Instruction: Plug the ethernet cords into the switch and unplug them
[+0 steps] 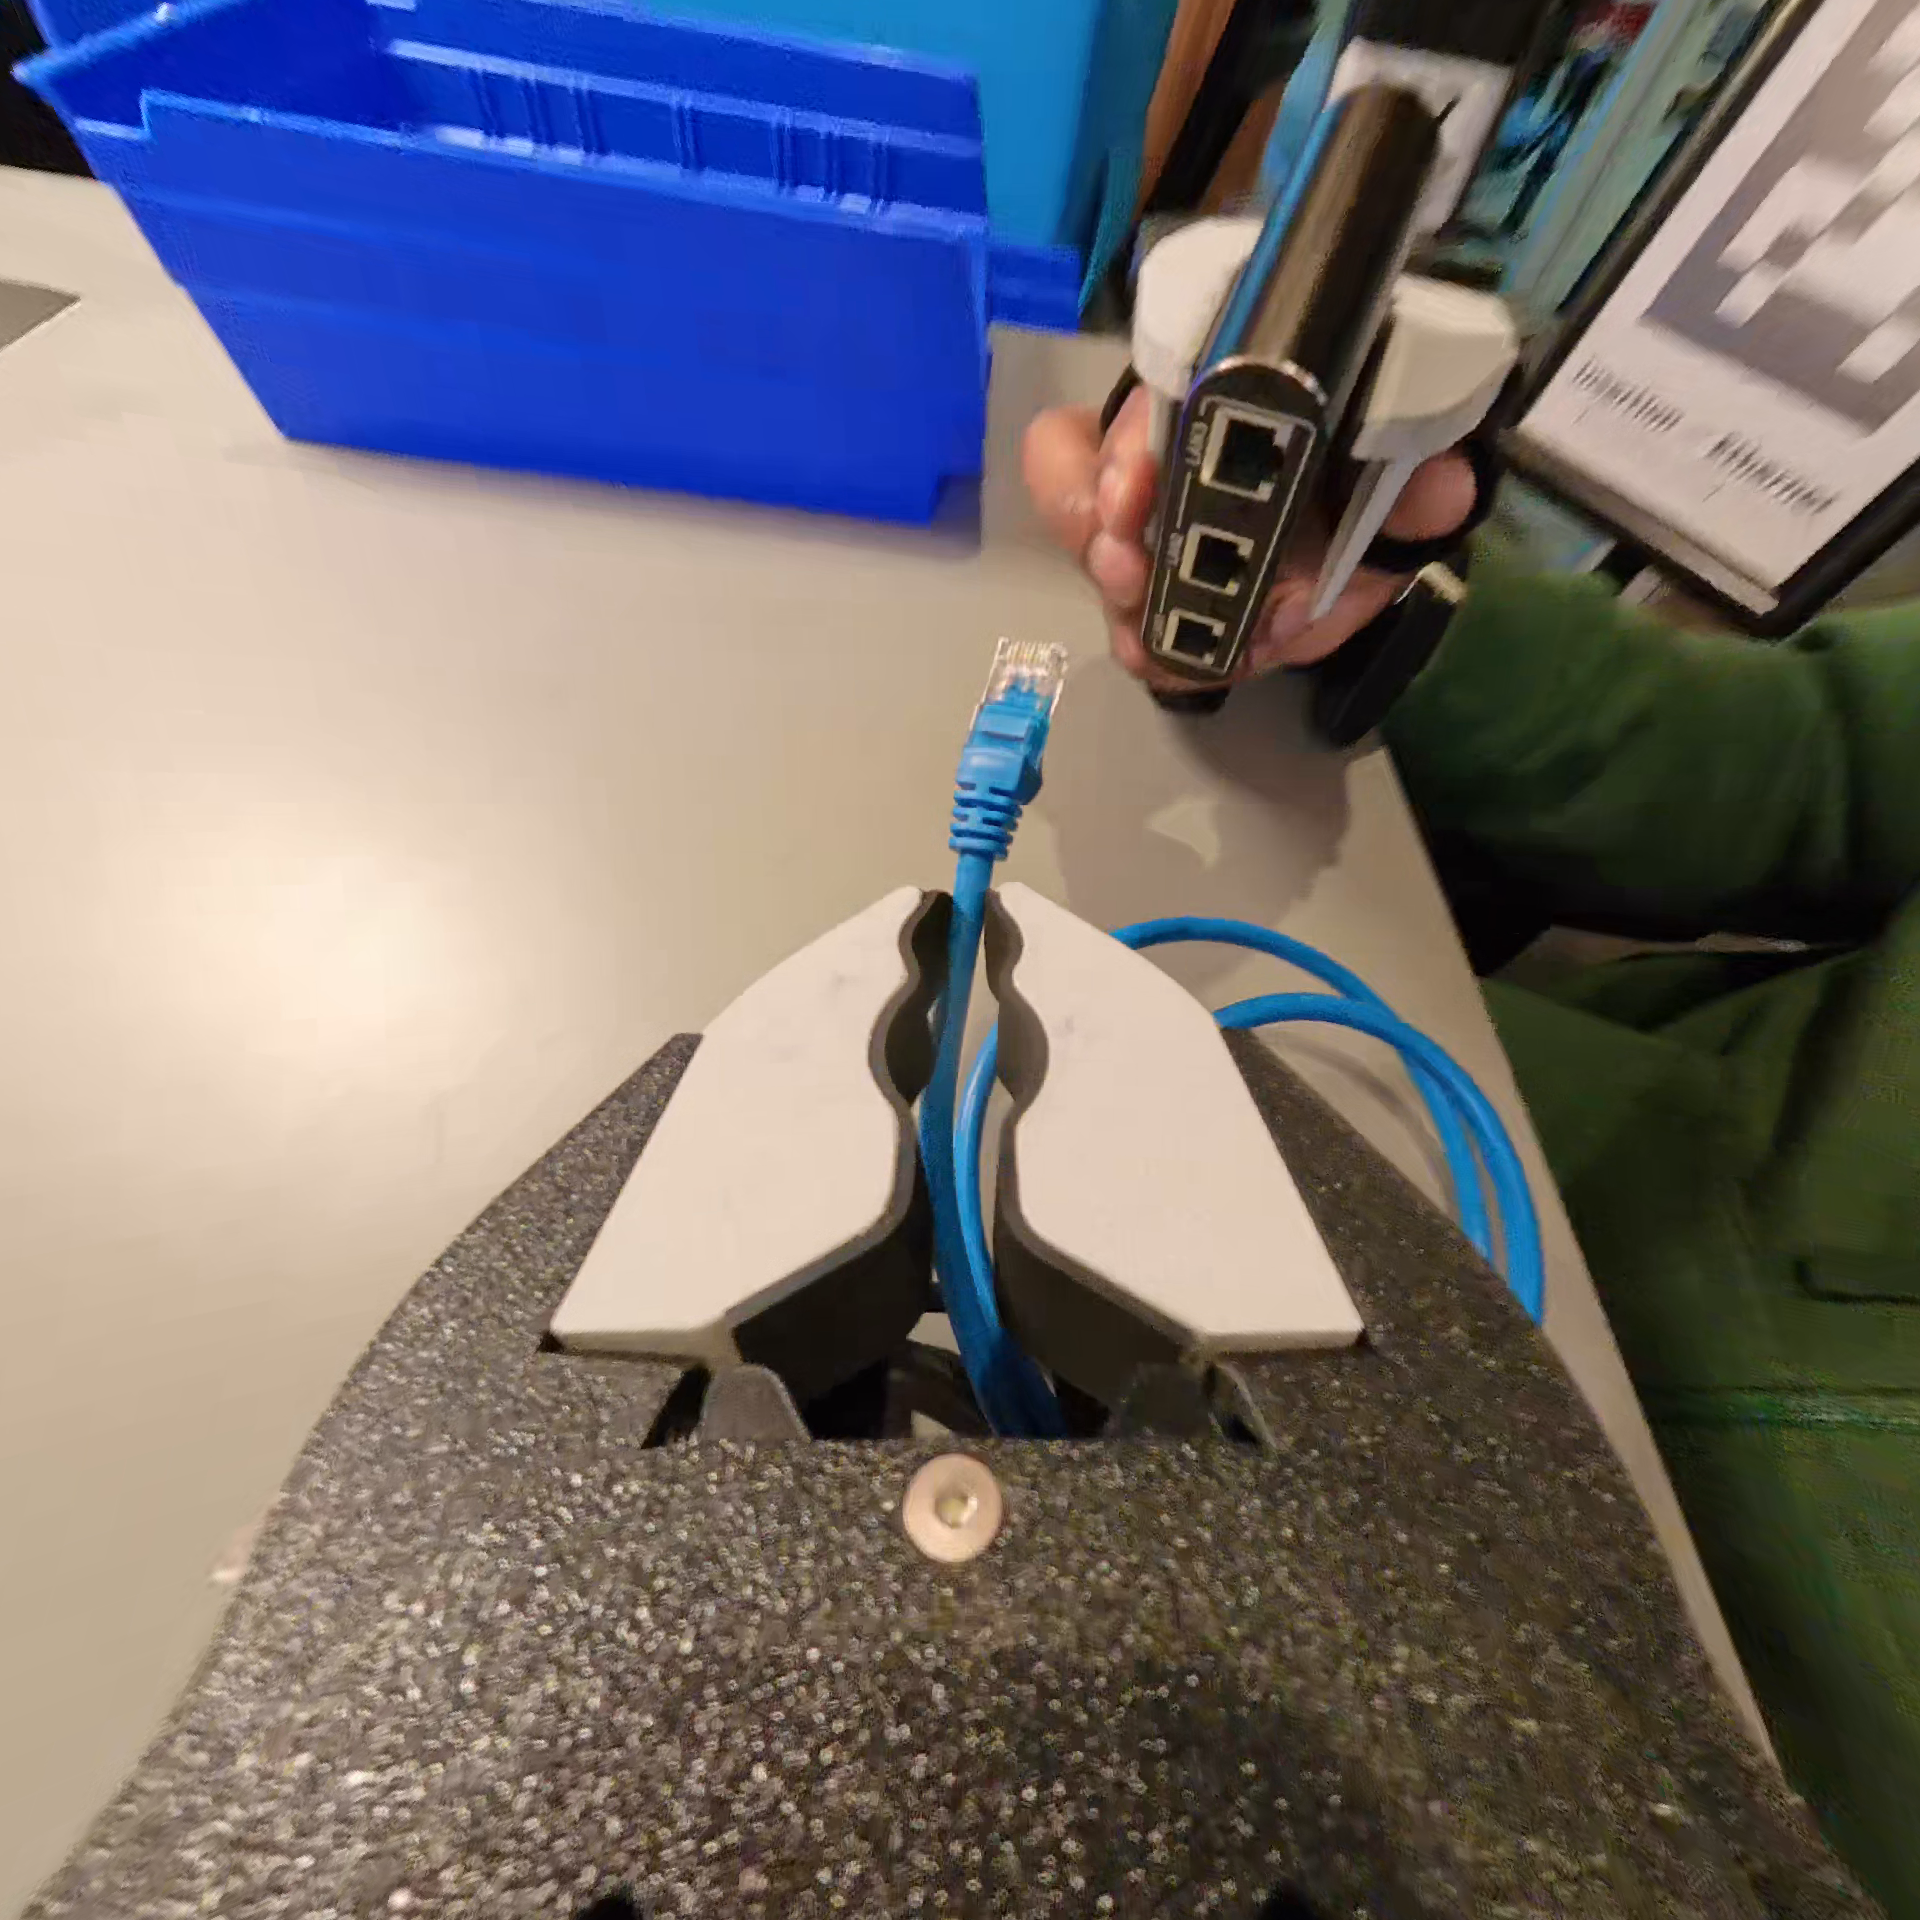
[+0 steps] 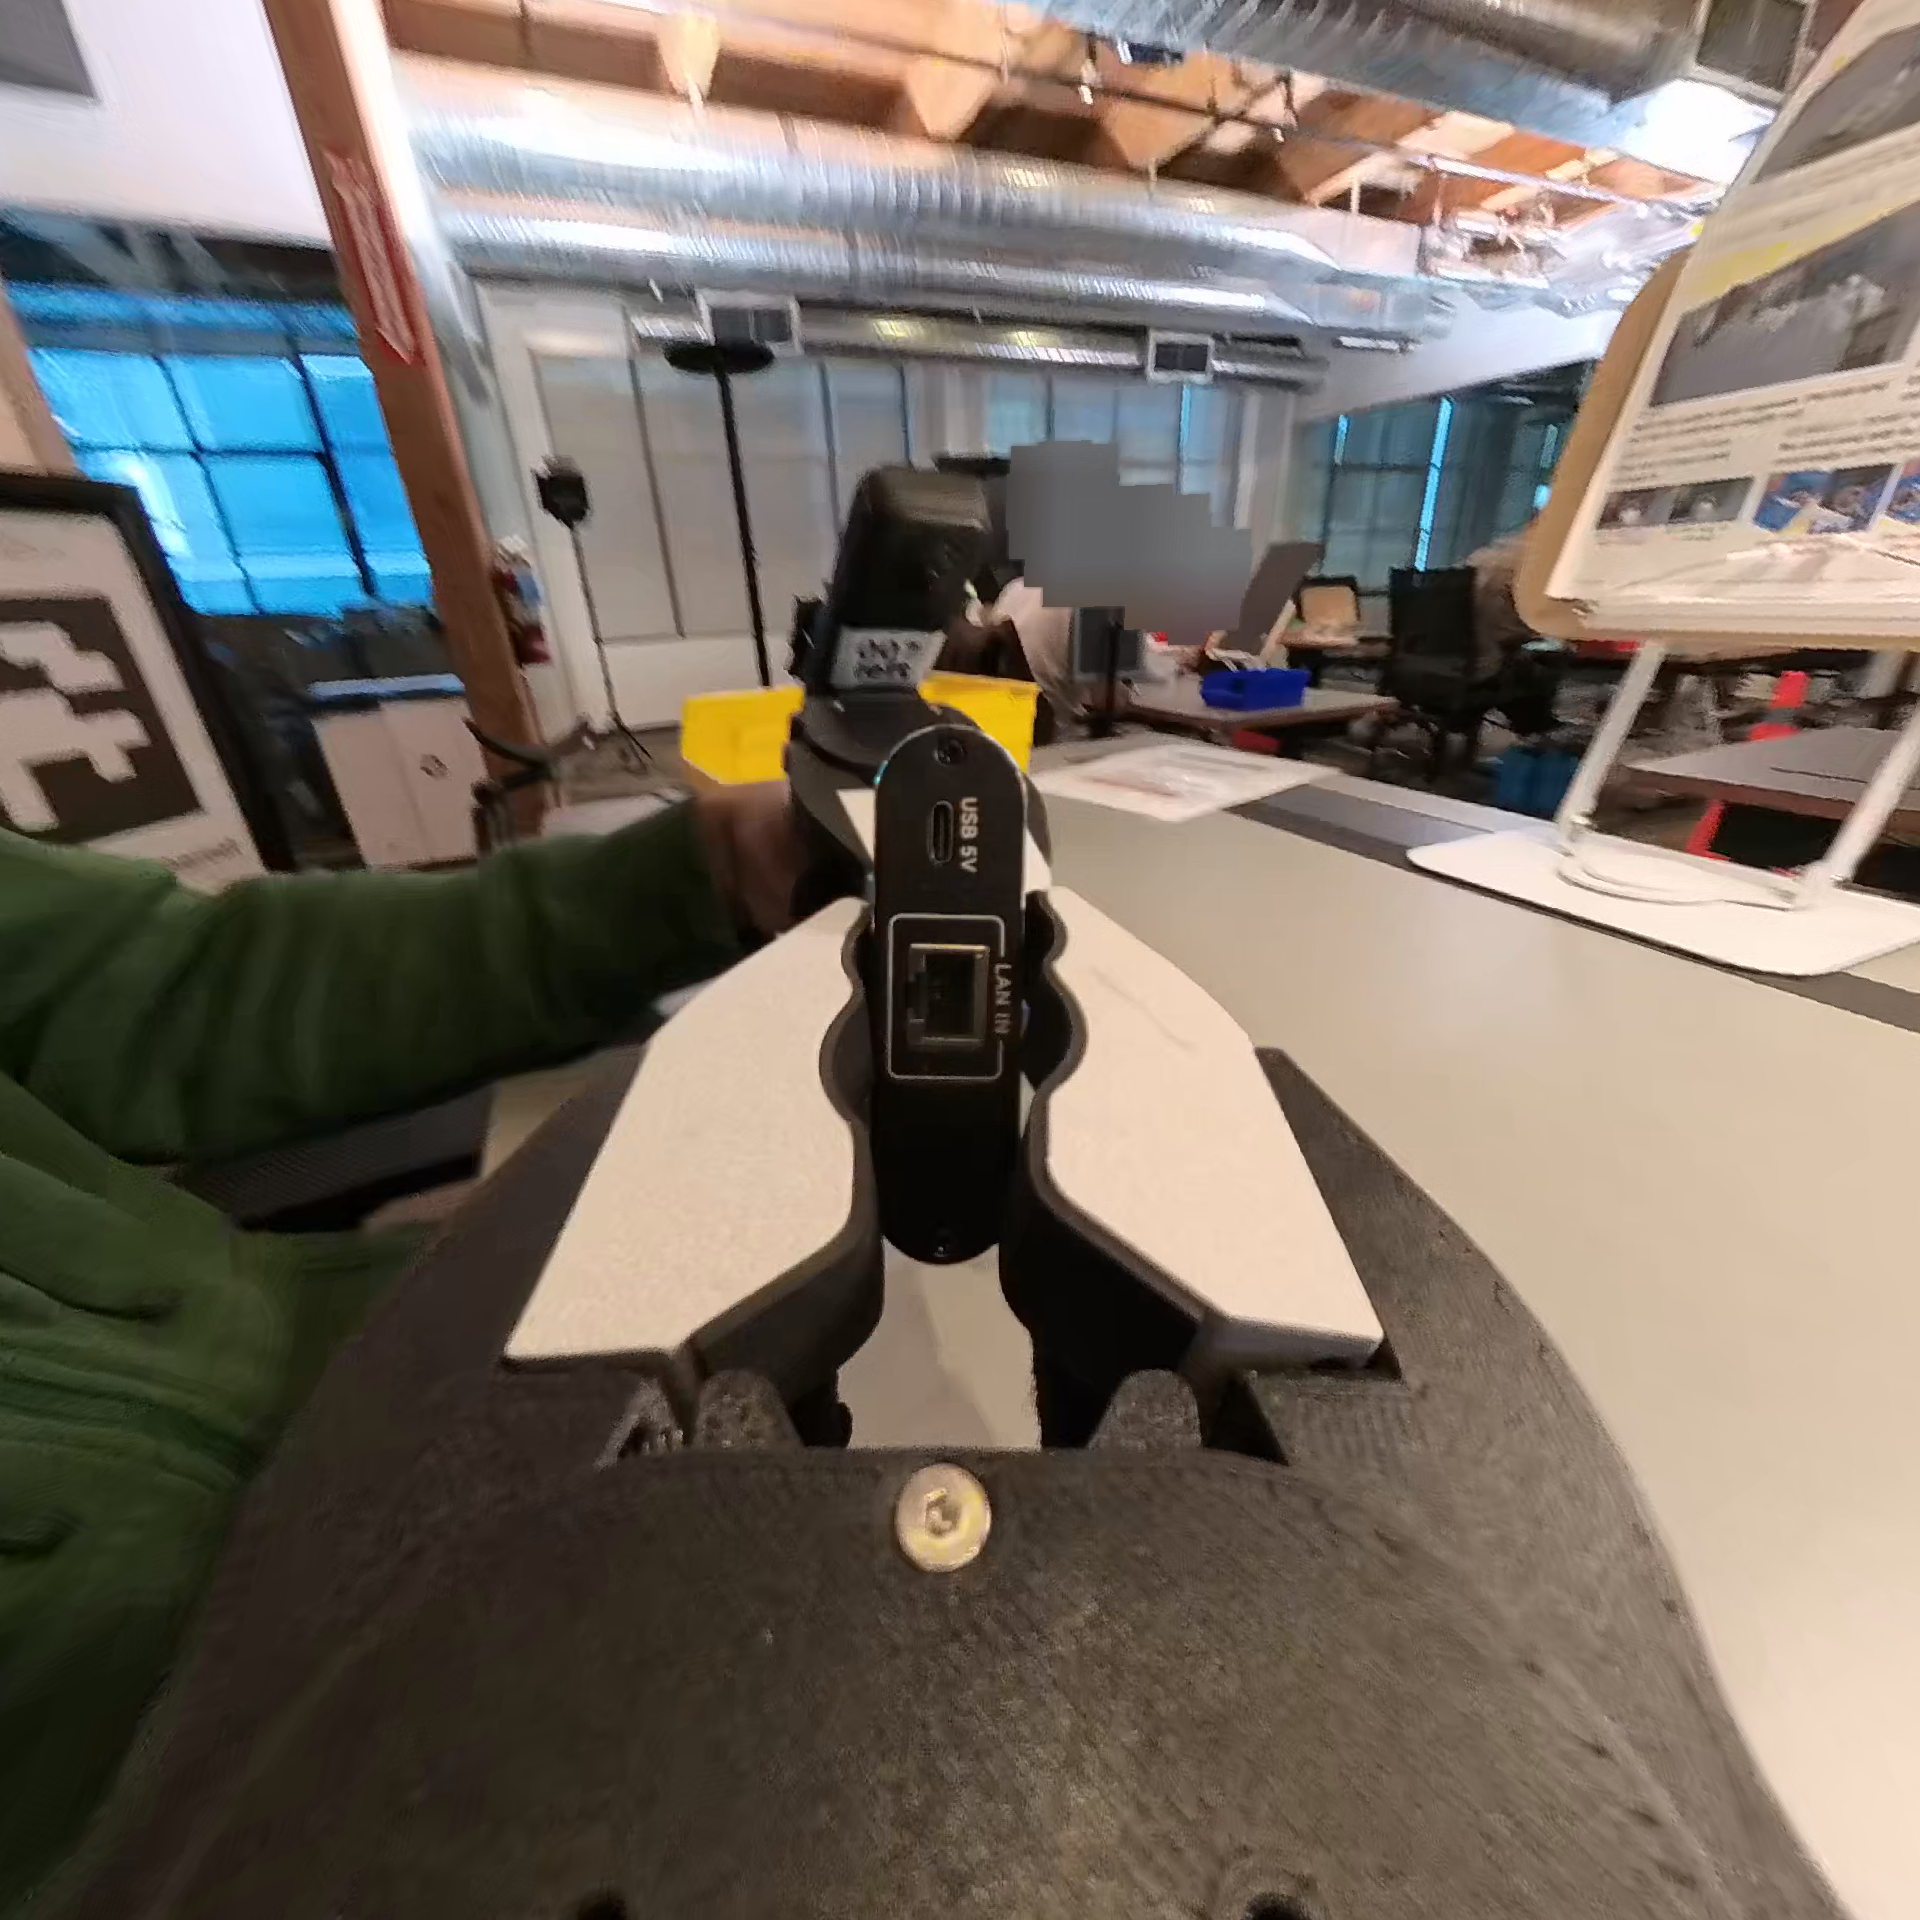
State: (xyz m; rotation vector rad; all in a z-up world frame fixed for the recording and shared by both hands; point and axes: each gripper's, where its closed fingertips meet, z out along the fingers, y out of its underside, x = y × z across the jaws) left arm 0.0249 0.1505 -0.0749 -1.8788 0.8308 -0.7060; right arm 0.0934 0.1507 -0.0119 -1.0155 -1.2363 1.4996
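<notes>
Grey surface [image 1: 312, 883], matte and flat, is seen beneath both tools in the left wrist view.

Left hand-held gripper [image 1: 961, 914]: grey fingers [image 1: 790, 1122] are pressed in on a blue ethernet cord [image 1: 961, 1091], which is pinched just below its strain-relief boot. The clear plug [image 1: 1029, 665] is held pointing forward, clear of the surface, near the switch but not touching it. The slack of the cord is looped to the right of the fingers, over the surface edge.

Switch [image 1: 1236, 520]: a slim black unit, carried above the surface ahead and to the right. Three empty ports are shown on the end facing the plug. In the right wrist view its opposite end [image 2: 945, 997] is presented, with one network port and one small port, both empty.

Right hand-held gripper [image 2: 945, 925]: its fingers are closed against the flat sides of the switch, which is clamped between them. From the left wrist view its pale finger tips [image 1: 1455, 364] are seen on either side of the switch, with a person's hand [image 1: 1101, 509] behind.

Green sleeve [image 1: 1662, 831]: seen at the right edge.

Blue bin [image 1: 582, 270]: set farther back on the surface, well apart from the cord.

Framed marker board [image 1: 1766, 312]: stood at the far right, blurred.
</notes>
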